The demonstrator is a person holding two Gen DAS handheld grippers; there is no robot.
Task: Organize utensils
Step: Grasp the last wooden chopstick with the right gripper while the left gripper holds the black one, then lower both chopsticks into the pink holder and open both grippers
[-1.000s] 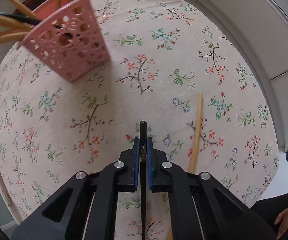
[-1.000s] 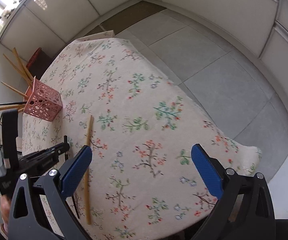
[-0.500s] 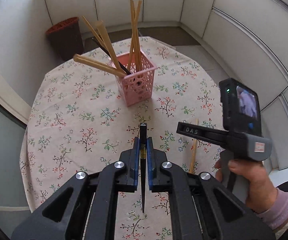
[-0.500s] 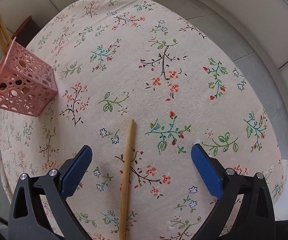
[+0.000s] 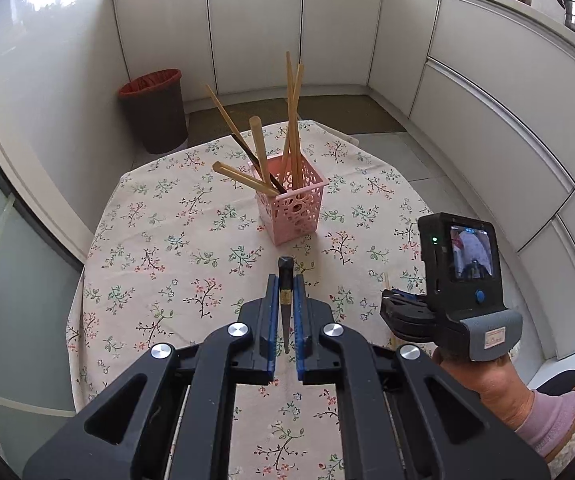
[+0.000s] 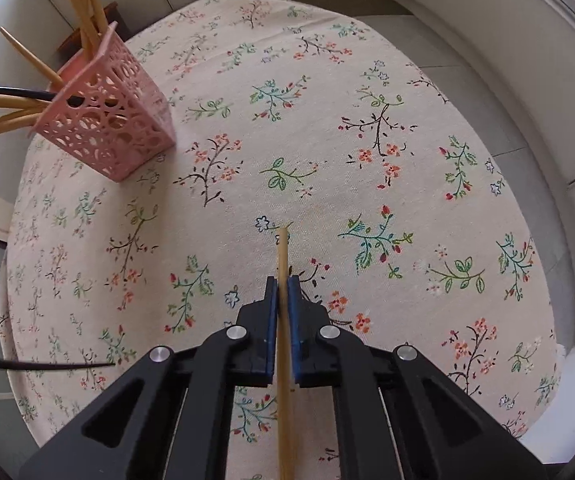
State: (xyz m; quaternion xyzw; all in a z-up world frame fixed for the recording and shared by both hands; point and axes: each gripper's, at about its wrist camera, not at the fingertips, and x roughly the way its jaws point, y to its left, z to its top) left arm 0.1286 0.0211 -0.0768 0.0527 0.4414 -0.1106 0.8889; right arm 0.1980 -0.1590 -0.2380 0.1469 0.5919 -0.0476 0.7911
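Currently, far left of my left wrist view: brown bin with red liner (image 5: 154, 110) on the floor against the white cabinets (image 5: 247, 28), well behind the table (image 5: 135, 248), which wears a floral cloth. Mid-table stands the pink perforated holder (image 5: 293, 204), upright, with several wooden chopsticks (image 5: 291, 116) and one dark one fanning out of it at mixed angles. Nearer the camera, my left claw (image 5: 286, 300) is clenched on a dark chopstick (image 5: 286, 280); blue pads press both sides, blunt end pokes out past the tips, the thin end runs back under the claw. It hangs above the cloth, in line with the holder but well short of it. Right of that, a hand (image 5: 483, 376) in a pink sleeve carries the other unit, its small rear screen lit. In the right wrist view the holder (image 6: 107, 120) sits upper left, tilted by the lens, sticks splaying off the left edge. Centre frame, my right claw (image 6: 283, 304) has just been closing and its pads now sit against a wooden chopstick (image 6: 283, 256) that runs between them, lengthwise. That stick's far end points up-frame; I can't tell whether it's lifted off the cloth. Thin dark tip of the left claw's chopstick (image 6: 47, 365) enters from the left edge.
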